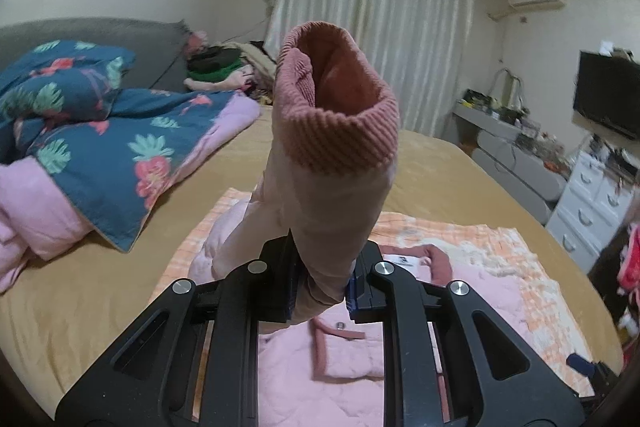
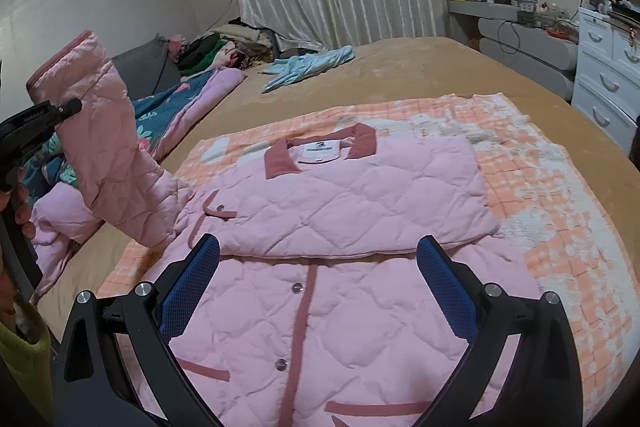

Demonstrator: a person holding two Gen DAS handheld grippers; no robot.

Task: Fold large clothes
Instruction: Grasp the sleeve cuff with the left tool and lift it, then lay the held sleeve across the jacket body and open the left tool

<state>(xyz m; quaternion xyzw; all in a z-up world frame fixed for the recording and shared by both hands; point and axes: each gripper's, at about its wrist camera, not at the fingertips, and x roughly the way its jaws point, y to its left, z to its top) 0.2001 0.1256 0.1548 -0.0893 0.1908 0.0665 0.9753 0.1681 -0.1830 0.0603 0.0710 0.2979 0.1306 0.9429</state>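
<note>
A pink quilted jacket (image 2: 340, 307) with darker pink trim lies front up on an orange checked blanket (image 2: 560, 211) on the bed. Its right sleeve is folded across the chest (image 2: 360, 195). My left gripper (image 1: 324, 279) is shut on the other sleeve (image 1: 332, 155) and holds it upright above the bed, ribbed cuff (image 1: 340, 131) at the top. That raised sleeve (image 2: 104, 147) shows at the left of the right wrist view. My right gripper (image 2: 318, 267) is open and empty, low over the jacket's middle.
A blue floral duvet (image 1: 88, 131) and pink bedding lie bunched at the left of the bed. A light blue garment (image 2: 312, 67) lies further back. A clothes pile (image 2: 224, 47) sits by the curtain. White drawers (image 2: 608, 75) stand to the right.
</note>
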